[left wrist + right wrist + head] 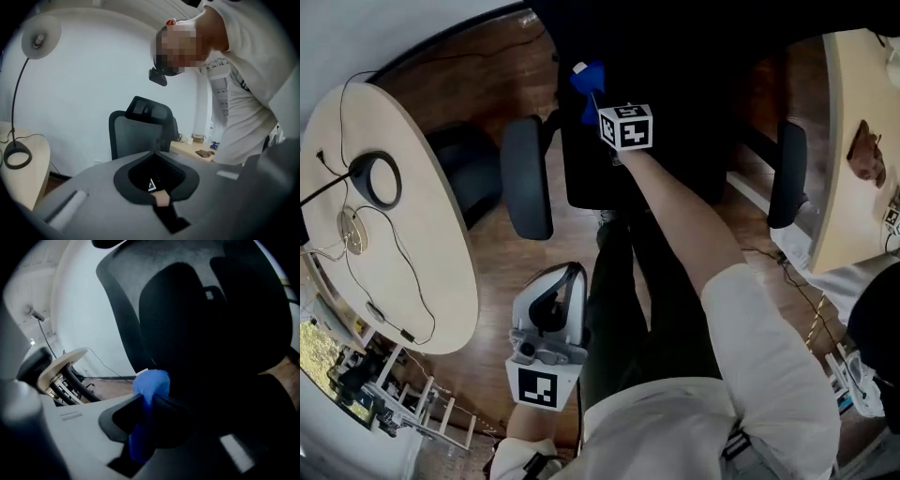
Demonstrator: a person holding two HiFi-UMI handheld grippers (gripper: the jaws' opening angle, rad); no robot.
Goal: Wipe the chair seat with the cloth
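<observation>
Over the chair seat (581,178), we hold the right gripper (598,101) clamped on the blue cloth (586,77); our left gripper (565,279), jaws together and empty, hangs beside our leg (614,328).

Round table (431,178), ring-based lamp (375,180) upon it; wood floor (487,328); second desk (853,94)

Wood floor (487,356), pale round table (450,216), white wall (93,70), desk lamp (40,35)

Head view looks steeply down on the chair (694,112), upper centre. Right gripper view sits close, facing the same chair's backrest (197,324). Left gripper view tilts upward; the round table (28,183) at lower left is shared with head view (403,216).
</observation>
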